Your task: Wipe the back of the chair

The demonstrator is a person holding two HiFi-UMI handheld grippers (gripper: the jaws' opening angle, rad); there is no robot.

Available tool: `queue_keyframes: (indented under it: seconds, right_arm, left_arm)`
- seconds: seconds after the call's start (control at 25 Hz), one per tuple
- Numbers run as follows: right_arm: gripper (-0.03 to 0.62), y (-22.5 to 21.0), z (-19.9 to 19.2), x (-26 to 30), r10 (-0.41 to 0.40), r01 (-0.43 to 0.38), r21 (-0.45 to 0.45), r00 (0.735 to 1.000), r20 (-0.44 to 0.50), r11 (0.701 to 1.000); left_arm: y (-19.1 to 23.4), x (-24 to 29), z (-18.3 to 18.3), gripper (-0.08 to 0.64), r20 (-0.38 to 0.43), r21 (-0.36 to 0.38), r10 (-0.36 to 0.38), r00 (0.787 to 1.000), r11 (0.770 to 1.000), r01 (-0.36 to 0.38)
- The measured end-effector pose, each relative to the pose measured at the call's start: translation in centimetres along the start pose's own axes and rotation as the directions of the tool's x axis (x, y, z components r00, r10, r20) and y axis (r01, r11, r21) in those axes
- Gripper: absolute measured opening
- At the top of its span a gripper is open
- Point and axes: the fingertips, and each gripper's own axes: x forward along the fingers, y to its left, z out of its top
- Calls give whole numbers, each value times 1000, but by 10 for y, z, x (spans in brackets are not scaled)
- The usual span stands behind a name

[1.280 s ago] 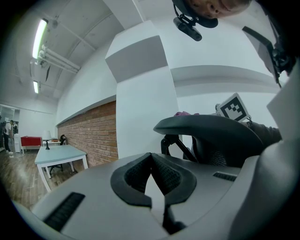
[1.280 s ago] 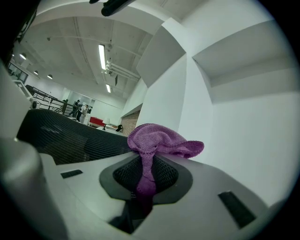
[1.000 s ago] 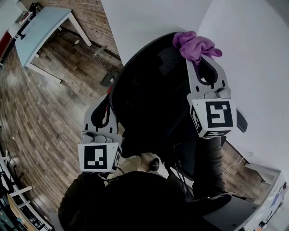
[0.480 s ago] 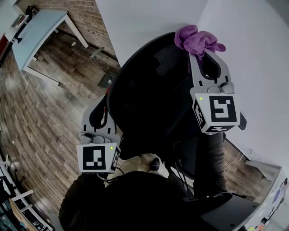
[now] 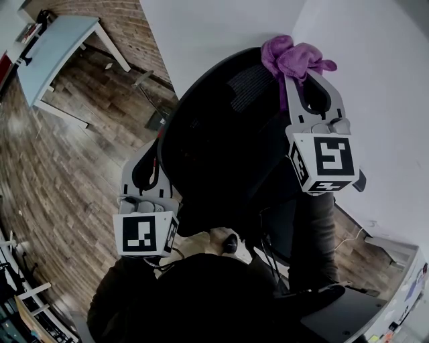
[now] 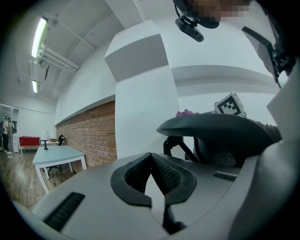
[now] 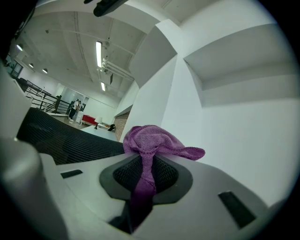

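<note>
A pale blue table [image 5: 57, 43] stands on the wood floor [image 5: 67, 154], near a brick wall [image 5: 127, 20]. A white wall [image 5: 221, 27] rises beside the bricks. Far off is a red sofa [image 6: 29, 140], and long lamps [image 6: 39, 37] shine on the ceiling.

Purple cloth [image 7: 154, 140] nipped in the right hand-held gripper [image 7: 143, 164] is soft, nubby terry weave, matt and creased; that gripper's shell is smooth, matt grey plastic, its pads [image 7: 123, 176] black and finely ribbed, rubbery-looking; just left of it the chair back [image 5: 221, 134] is black open mesh, dull, with a smooth plastic rim; the left hand-held gripper [image 6: 152, 161] shows the same grey plastic and ribbed pads, pressed together bare; beneath it the floor [image 5: 60, 174] is brown wood planking, faintly satin; beyond it stand a rough brick wall [image 6: 89, 136] and a smooth matt white wall [image 5: 221, 27].
</note>
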Motion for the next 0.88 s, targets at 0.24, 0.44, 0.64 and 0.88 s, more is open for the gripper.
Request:
queue_keyframes:
  seconds: [0.24,0.44,0.64,0.88]
  right_arm:
    - [55,-4,-2,-5,-8,8,-3,1000,-7,1000]
    - [54,-11,-6,-7,-32,32,2,999,-20,999]
    - [54,-24,-17,-17,-62,62,14,997,-39,998]
    - [54,-34,-30,-23,-84,86,23,994,-68,996]
  left_arm:
    - [-3,-4,1,9,3,-1,1,1000,1000,-1]
    - [-2,-4,1,9,1,-1,-1,1000,1000,1]
    - [-9,-7,-1,9,-2,-1,-9,1000,1000,9]
    - [-15,-5,-2,9,-4,-4,-22,1000,1000,22]
